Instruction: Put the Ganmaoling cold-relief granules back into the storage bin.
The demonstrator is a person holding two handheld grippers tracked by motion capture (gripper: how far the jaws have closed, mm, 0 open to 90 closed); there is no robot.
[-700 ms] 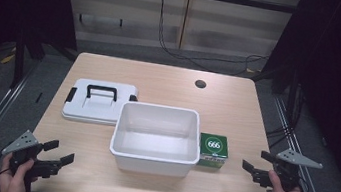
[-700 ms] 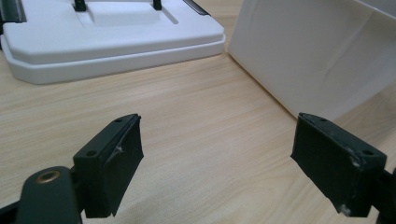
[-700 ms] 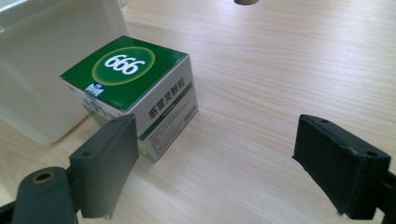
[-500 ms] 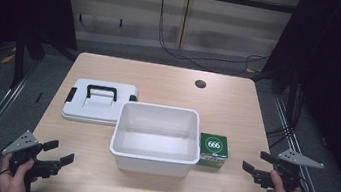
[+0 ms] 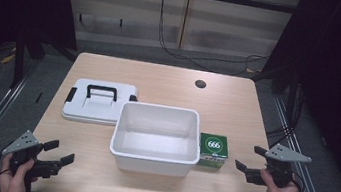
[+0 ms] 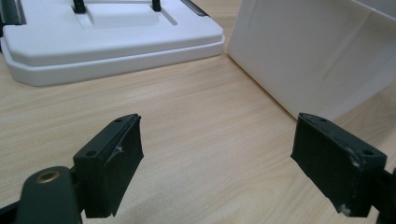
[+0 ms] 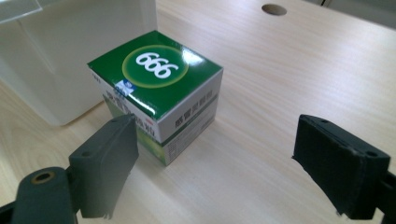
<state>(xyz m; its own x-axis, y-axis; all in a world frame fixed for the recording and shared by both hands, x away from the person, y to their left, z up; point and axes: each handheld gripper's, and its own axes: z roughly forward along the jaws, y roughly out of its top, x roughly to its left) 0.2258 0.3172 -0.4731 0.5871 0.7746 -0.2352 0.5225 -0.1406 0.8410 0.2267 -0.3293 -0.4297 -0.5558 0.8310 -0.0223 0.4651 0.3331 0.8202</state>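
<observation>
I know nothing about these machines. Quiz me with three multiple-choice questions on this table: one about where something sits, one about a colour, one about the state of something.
1. Where is the green box?
A. inside the white tub
B. on the table, against the tub's right side
C. on top of the lid

2. What colour is the lid's handle?
A. black
B. red
C. white

3. How is the right claw?
A. shut on the box
B. shut on nothing
C. open, holding nothing

Answers:
1 B: in the high view the box stands on the table, right beside the tub, which holds nothing.
2 A: the handle shows black on the white lid.
3 C: in the right gripper view its jaws stand wide apart, with the box ahead and nothing gripped.
</observation>
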